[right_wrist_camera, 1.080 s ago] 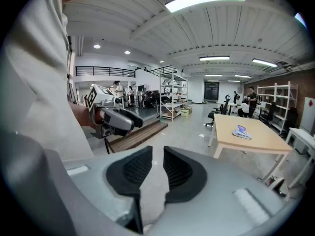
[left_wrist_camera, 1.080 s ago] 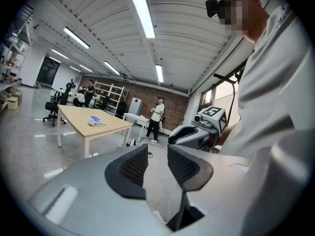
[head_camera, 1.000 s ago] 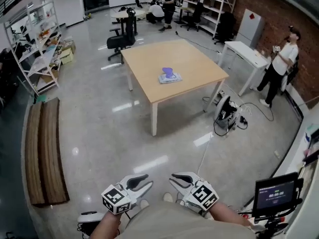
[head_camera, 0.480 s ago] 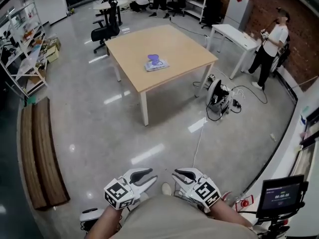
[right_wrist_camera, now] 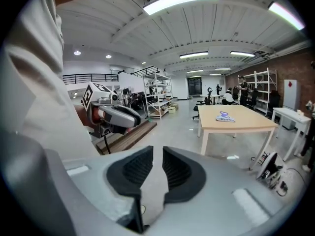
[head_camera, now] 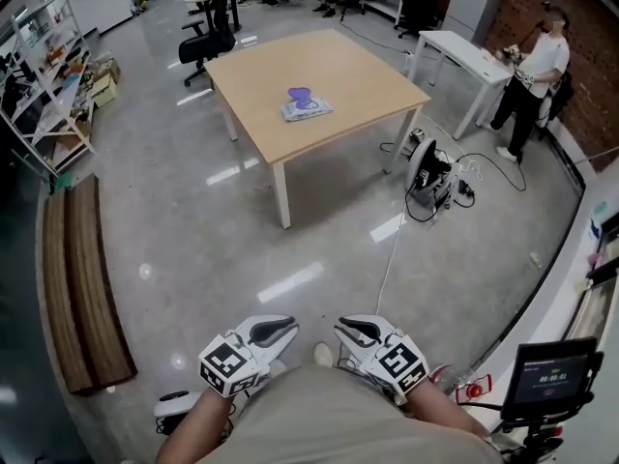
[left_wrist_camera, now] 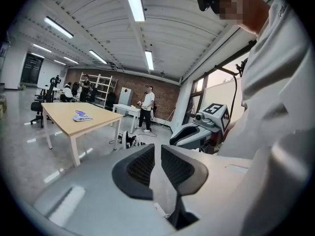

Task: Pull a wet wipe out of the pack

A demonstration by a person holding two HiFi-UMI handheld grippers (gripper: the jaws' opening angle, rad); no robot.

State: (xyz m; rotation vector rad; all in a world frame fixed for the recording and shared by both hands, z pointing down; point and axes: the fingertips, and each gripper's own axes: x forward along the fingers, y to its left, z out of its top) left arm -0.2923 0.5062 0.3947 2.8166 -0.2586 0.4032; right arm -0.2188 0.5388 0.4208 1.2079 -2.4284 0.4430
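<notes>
Left gripper (head_camera: 282, 344) was held low, close to the wearer's body, above the floor. Its jaws had just been closing; a narrow gap was left and nothing was between them. Right gripper (head_camera: 340, 344) sat just beside it, jaws likewise a narrow gap apart, empty. Count: two grippers, neither near the work.

One wet wipe pack (head_camera: 307, 108) lay flat near the middle of the one wooden table (head_camera: 353, 75), well apart from both grippers, with something purple on top. One white table (head_camera: 462, 50) stood beyond, one person (head_camera: 534, 71) beside it. One cable reel (head_camera: 426, 174) stood on the floor by the wooden table.
</notes>
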